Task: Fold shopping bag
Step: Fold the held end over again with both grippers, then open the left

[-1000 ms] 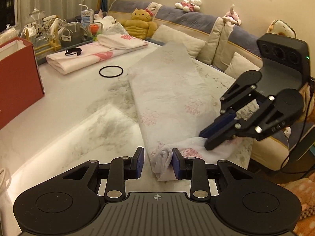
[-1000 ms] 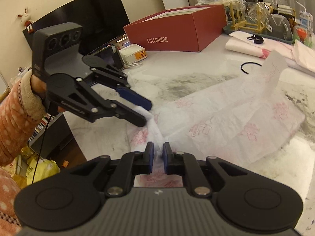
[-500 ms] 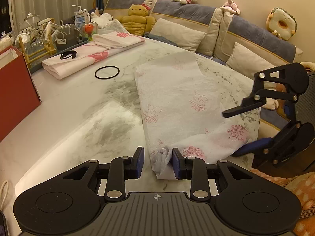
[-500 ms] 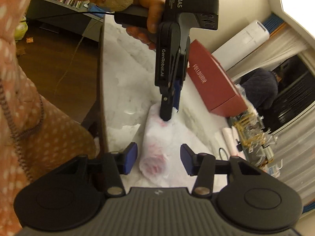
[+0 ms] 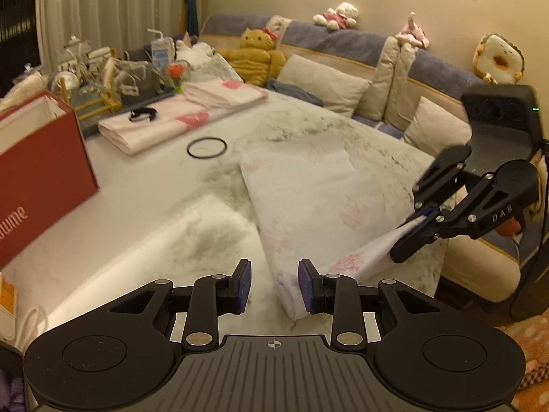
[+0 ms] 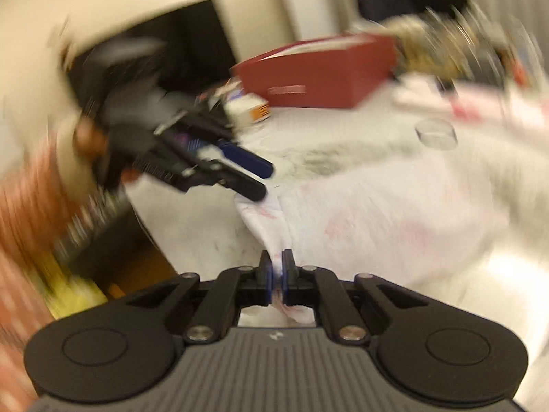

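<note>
White thin fabric with faint pink print — the shopping bag (image 5: pixel 308 189) — is lying flat across the marbled table (image 5: pixel 137 233), its near end gathered at the table edge. Right gripper (image 6: pixel 277 276) is pinching a bunched corner of it, jaws pressed together on the cloth; the right wrist view is heavily blurred. Left gripper (image 5: pixel 273 283) is standing partly spread, the bag's twisted near end lying against its right pad (image 5: pixel 305 288) only — not clamped. Red box (image 5: pixel 41 171) is sitting at the left, a black ring (image 5: pixel 207 147) beyond the bag.
</note>
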`<state>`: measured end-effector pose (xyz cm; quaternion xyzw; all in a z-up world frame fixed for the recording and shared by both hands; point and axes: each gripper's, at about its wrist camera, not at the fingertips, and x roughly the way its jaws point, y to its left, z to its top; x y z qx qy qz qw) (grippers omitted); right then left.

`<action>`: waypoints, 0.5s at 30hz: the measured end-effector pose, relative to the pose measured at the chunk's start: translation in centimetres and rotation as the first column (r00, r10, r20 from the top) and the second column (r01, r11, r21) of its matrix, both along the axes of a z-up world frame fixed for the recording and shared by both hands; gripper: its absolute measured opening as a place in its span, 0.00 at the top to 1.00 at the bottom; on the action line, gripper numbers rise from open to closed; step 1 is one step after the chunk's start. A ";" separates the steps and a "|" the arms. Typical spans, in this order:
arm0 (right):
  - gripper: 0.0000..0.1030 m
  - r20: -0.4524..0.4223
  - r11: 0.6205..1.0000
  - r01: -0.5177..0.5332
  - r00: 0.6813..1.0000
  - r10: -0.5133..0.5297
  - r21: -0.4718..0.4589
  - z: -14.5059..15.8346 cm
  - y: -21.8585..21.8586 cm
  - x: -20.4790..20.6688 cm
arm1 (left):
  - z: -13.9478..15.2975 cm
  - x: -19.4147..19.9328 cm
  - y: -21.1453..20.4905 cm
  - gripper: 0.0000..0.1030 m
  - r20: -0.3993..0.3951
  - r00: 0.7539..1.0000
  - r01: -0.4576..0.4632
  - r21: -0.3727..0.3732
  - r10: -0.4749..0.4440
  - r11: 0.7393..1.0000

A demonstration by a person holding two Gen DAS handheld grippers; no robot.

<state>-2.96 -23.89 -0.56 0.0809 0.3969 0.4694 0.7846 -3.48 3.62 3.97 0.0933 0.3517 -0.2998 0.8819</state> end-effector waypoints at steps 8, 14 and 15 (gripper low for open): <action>0.97 -0.441 0.934 0.264 0.887 -0.137 0.241 -5.1 -4.8 2.7 | 1.2 0.2 -0.7 0.69 0.054 0.998 0.042 -0.028 -0.040 0.999; 0.99 -0.518 0.923 0.315 0.840 -0.162 0.222 -5.5 -5.3 3.2 | 2.7 -0.6 -1.4 0.69 0.095 0.991 0.099 -0.057 -0.093 0.994; 0.98 -0.516 0.926 0.312 0.841 -0.164 0.214 -5.4 -5.3 3.2 | 2.4 -0.4 -1.8 0.70 0.085 0.992 0.101 -0.038 -0.098 0.994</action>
